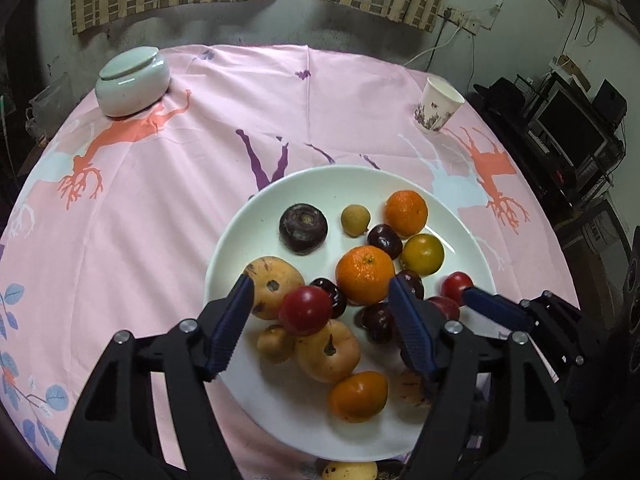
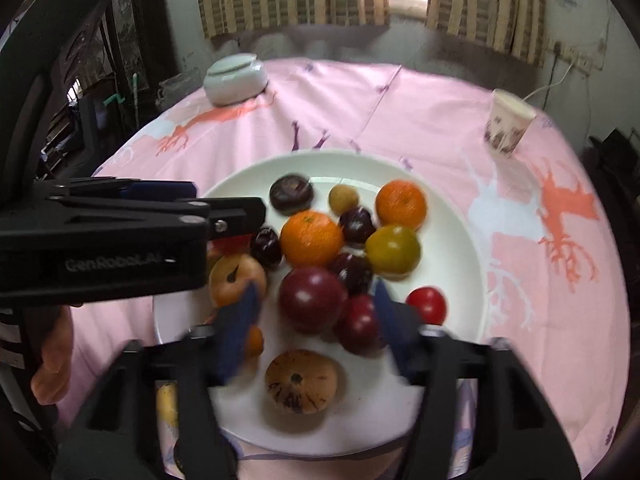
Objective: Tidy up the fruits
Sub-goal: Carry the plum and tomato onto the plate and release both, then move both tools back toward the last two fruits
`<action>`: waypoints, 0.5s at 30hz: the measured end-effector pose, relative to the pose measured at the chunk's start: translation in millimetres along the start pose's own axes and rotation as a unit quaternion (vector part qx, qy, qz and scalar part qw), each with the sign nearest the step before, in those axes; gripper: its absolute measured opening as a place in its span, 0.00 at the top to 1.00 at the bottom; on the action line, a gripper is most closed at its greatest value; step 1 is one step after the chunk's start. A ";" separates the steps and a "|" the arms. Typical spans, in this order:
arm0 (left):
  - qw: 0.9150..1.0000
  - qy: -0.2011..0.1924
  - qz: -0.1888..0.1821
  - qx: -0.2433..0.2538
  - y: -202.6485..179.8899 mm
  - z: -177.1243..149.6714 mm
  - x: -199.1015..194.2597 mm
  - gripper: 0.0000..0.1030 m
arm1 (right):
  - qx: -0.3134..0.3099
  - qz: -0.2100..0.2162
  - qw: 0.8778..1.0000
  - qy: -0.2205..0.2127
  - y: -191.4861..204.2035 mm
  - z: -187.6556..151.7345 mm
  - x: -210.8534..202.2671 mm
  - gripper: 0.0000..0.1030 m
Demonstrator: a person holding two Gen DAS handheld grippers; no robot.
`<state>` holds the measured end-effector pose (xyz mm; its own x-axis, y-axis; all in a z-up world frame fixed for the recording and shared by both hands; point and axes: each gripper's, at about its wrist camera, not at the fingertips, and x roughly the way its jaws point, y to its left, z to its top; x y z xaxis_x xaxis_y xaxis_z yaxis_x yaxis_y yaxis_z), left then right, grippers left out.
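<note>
A white plate (image 1: 248,236) on the pink cloth carries several fruits: oranges (image 1: 365,274), a yellow-green citrus (image 1: 422,254), brown sapodillas (image 1: 328,350), dark plums (image 1: 384,240) and a dark round fruit (image 1: 303,229). My left gripper (image 1: 322,312) hangs open over the plate's near side. A red fruit (image 1: 306,310) lies between its fingers, clear of both pads. My right gripper (image 2: 316,320) is open too, with a large dark red plum (image 2: 312,298) in its gap, untouched. In the right wrist view, the left gripper (image 2: 224,216) reaches in from the left.
A pale green lidded jar (image 1: 132,82) stands at the table's far left and a paper cup (image 1: 438,106) at the far right. A yellow fruit (image 1: 348,470) lies off the plate at the near edge. A hand (image 2: 52,360) shows at the left. Shelves of electronics (image 1: 568,128) flank the right.
</note>
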<state>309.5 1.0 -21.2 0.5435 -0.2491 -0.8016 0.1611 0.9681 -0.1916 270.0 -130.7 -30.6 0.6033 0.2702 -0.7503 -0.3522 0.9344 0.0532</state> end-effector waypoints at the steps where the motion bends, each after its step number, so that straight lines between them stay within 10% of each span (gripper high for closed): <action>1: 1.000 -0.003 -0.004 0.001 -0.2 0.7 -5.3 0.31 | -0.004 -0.003 1.000 -0.012 0.7 0.0 -4.5 0.31; 12: 0.999 -0.044 -0.002 0.008 1.2 -49.4 -78.6 0.04 | -0.004 -0.002 0.999 -0.045 3.5 -28.2 -74.8 0.29; 15: 0.999 -0.053 -0.002 0.009 3.9 -87.7 -94.4 0.02 | 0.026 0.028 0.998 -0.055 3.5 -60.4 -101.8 0.07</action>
<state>186.6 30.5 4.0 0.6273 -0.2554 -0.7357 0.1777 0.9667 -0.1841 164.1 -168.9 6.2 0.6593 0.3432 -0.6690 -0.3518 0.9272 0.1289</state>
